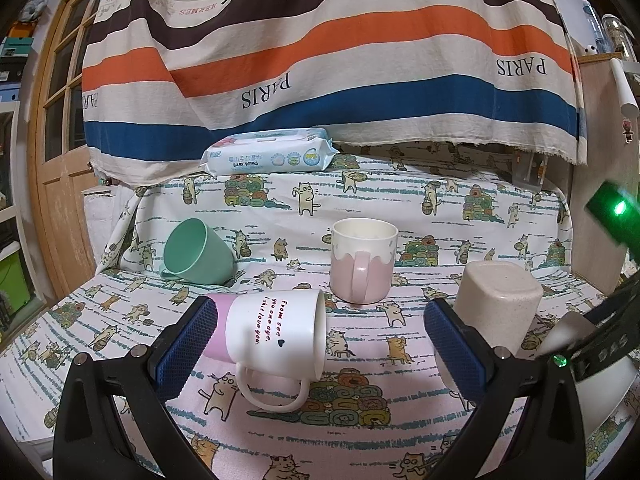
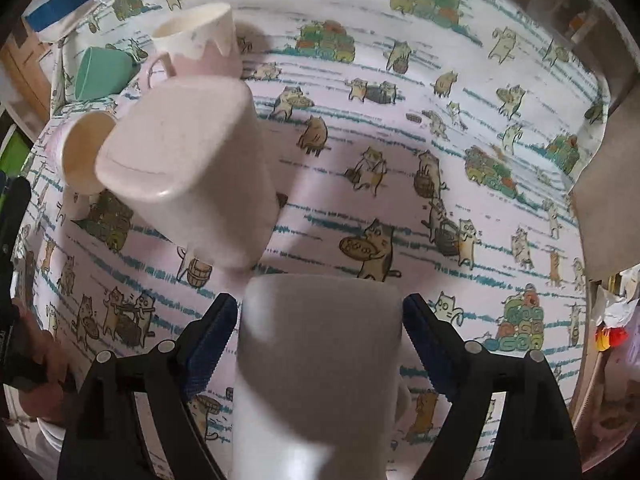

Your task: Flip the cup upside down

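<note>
Lying sideways between the wide-apart left claw (image 1: 320, 340), the mug (image 1: 272, 332) points right; the right claw (image 2: 320, 320) squeezes a cup (image 2: 320, 368).

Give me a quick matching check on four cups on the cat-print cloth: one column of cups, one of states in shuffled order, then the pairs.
Cups:
1. green cup
2. pink drip-glaze mug
3. white mug with red writing
4. beige speckled cup

States:
A. standing upright, mouth up
B. upside down, base up
C. on its side, mouth toward the right
D. tipped over, mouth facing the camera

Pairs: 1-D, 2-A, 3-C, 4-B
</note>
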